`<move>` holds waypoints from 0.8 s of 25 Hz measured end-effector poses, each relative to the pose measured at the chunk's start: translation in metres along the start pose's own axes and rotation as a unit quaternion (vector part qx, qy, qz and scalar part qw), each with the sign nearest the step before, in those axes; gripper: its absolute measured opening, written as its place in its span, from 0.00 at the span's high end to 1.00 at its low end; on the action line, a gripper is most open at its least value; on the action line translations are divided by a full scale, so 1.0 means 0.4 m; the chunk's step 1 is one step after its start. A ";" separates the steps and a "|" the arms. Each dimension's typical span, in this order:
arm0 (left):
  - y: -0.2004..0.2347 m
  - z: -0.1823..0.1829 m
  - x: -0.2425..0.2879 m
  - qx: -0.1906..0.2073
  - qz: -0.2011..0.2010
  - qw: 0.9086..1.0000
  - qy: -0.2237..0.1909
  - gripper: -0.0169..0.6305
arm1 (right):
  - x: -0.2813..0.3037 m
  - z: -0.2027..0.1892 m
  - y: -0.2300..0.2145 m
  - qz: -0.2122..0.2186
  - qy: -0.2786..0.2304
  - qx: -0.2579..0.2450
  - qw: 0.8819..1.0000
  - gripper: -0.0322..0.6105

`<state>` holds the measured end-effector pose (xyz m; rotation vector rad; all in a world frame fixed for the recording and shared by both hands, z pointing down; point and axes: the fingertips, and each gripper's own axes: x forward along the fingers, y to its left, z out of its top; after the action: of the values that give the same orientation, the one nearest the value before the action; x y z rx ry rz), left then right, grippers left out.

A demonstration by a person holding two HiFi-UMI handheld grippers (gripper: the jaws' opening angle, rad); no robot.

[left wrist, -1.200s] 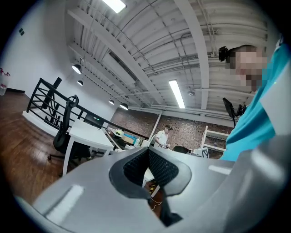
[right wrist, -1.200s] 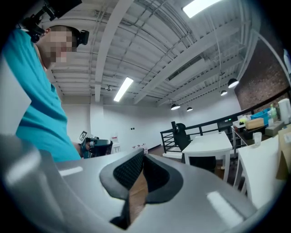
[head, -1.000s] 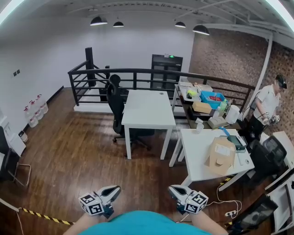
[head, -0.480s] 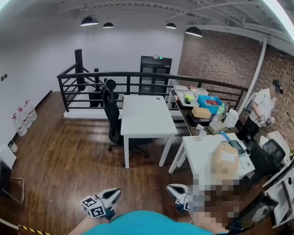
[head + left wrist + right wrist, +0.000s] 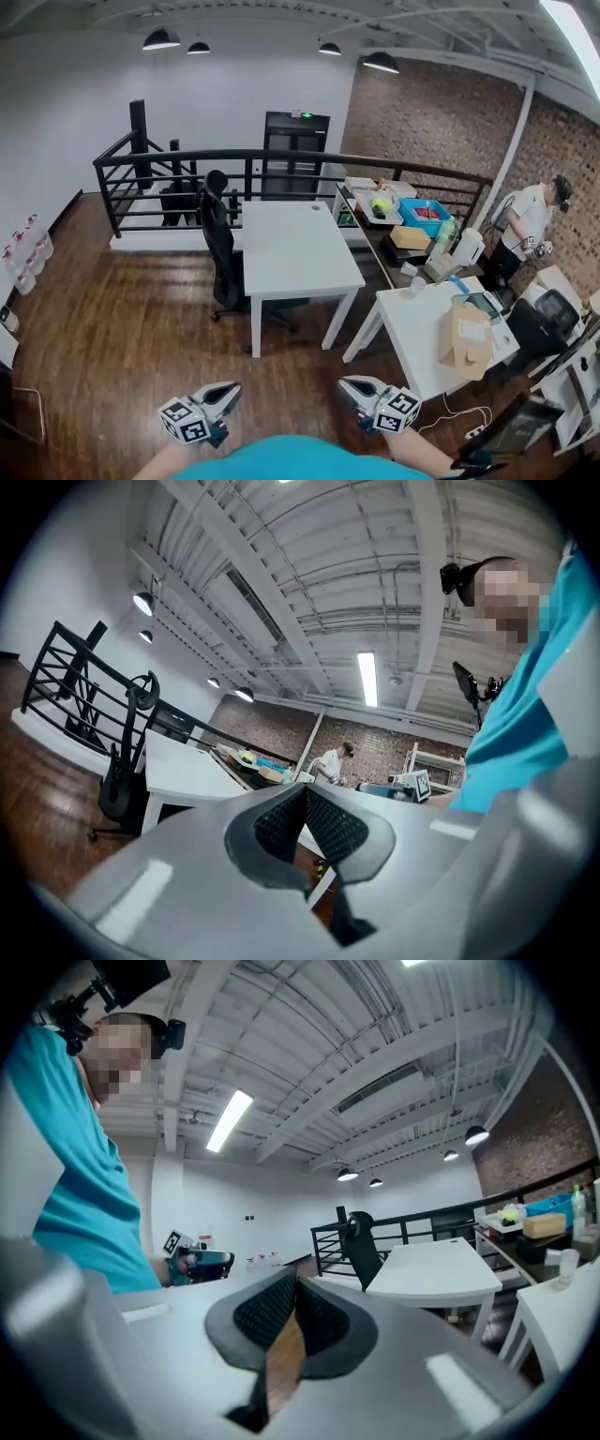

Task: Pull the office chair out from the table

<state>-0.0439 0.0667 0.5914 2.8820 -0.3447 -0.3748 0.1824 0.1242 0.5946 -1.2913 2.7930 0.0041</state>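
Nearest, low in the head view: left tool (image 5: 228, 388) and right tool (image 5: 351, 383), each with jaws pressed together on nothing. Beyond, across the wooden floor (image 5: 122, 319) and well apart from both tools: black office chair (image 5: 216, 244), pushed in at the left side of the white tabletop (image 5: 295, 246). Expect a fairly heavy but probably free-rolling load with a stiff backrest that may swivel. Open a tool and grip the backrest's upper edge; pull steadily away from the tabletop.
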 end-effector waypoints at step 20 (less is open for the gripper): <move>0.407 -0.055 0.590 0.002 0.099 0.994 -0.036 0.96 | 0.189 -0.030 -0.779 0.114 -0.004 -0.028 0.993 0.95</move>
<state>0.1510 -0.1443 0.5984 2.8102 -0.6371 -0.4418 0.3701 -0.1357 0.6096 -0.9717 2.9357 0.1003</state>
